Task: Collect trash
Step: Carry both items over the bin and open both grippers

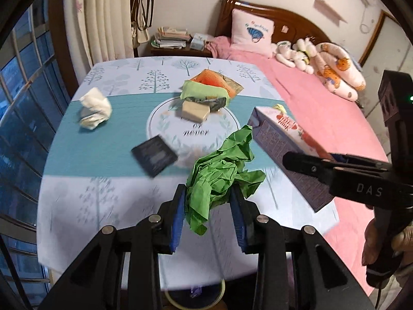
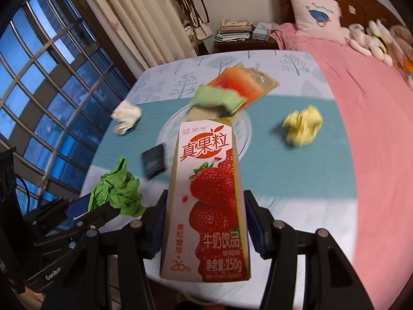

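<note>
Gripping only a loose fold of the crumpled green paper (image 1: 219,170), the left claw (image 1: 209,214) could shed it onto the tabletop (image 1: 103,152); the right claw (image 2: 204,222) clamps the strawberry milk carton (image 2: 209,206) low — top-heavy, it might pivot out.

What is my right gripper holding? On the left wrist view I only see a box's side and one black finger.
Observer: A tall pink-and-white milk drink carton with strawberries printed on its front. The right gripper has it between both blue pads.
Operator: Is the carton hiding anything from me?
Observer: A crumpled yellow paper ball lies on the tablecloth's teal band, apart from the other trash.
Operator: And my green paper?
Observer: From the right wrist, most of the crumpled green paper wad bulges past the left gripper; only its lower end seems pinched.
</note>
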A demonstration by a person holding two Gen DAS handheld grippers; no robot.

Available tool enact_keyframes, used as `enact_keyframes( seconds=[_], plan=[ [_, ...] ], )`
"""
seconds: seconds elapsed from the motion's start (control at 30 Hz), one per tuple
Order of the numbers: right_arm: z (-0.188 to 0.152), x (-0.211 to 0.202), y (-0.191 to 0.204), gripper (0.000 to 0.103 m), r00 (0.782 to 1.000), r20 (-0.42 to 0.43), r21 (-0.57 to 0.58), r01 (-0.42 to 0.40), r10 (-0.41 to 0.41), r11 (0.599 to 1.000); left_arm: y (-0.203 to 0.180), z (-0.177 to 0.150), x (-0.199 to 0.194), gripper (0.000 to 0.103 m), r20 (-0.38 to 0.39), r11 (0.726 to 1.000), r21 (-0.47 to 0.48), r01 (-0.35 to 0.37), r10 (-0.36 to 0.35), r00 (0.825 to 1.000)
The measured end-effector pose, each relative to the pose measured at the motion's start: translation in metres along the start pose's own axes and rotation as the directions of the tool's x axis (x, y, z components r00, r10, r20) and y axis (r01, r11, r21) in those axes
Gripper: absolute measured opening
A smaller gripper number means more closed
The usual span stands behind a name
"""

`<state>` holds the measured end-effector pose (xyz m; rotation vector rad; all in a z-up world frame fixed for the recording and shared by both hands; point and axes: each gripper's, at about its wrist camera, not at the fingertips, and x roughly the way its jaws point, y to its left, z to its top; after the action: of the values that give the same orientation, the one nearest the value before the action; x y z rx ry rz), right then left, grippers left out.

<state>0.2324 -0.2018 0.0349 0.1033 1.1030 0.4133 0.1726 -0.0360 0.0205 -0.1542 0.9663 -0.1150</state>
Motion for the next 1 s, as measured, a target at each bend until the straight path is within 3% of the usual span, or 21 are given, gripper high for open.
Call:
enact_keyframes(
  seconds=[0.13, 0.27, 0.43, 0.57, 0.73, 1.0],
  plan=[
    [-0.052, -0.016, 0.035, 0.054, 1.000, 0.026, 0.057, -0.006, 0.005, 0.998, 0.016, -0.050, -0.030, 0.032, 0.024, 0.999, 0.043, -0.006, 0.005, 1.000],
    [-0.104, -0.023, 0.065, 0.054, 0.999, 0.023, 0.092, 0.028, -0.030, 0.995, 0.035, -0.099, -0.049, 0.032, -0.001, 0.999, 0.048, 0.001, -0.001, 1.000],
    [-0.164, -0.025, 0.092, 0.054, 0.997, -0.043, 0.129, 0.068, -0.063, 0.989, 0.054, -0.153, -0.060, 0.032, -0.037, 0.999, 0.029, 0.014, -0.013, 0.999],
    [-0.208, -0.020, 0.111, 0.054, 0.992, -0.094, 0.059, 0.086, -0.080, 0.995, 0.065, -0.191, -0.053, 0.032, -0.057, 1.000, -0.001, 0.009, -0.009, 0.998],
    [-0.262, 0.024, 0.107, 0.054, 0.975, -0.209, 0.043, 0.087, -0.076, 0.995, 0.075, -0.241, -0.018, 0.032, -0.099, 0.998, -0.057, -0.004, -0.002, 0.995],
    [-0.321, 0.135, 0.055, 0.054, 0.946, -0.319, 0.169, 0.117, -0.058, 0.979, 0.087, -0.320, 0.074, 0.032, -0.177, 0.996, -0.085, -0.023, 0.008, 0.984]
  ],
)
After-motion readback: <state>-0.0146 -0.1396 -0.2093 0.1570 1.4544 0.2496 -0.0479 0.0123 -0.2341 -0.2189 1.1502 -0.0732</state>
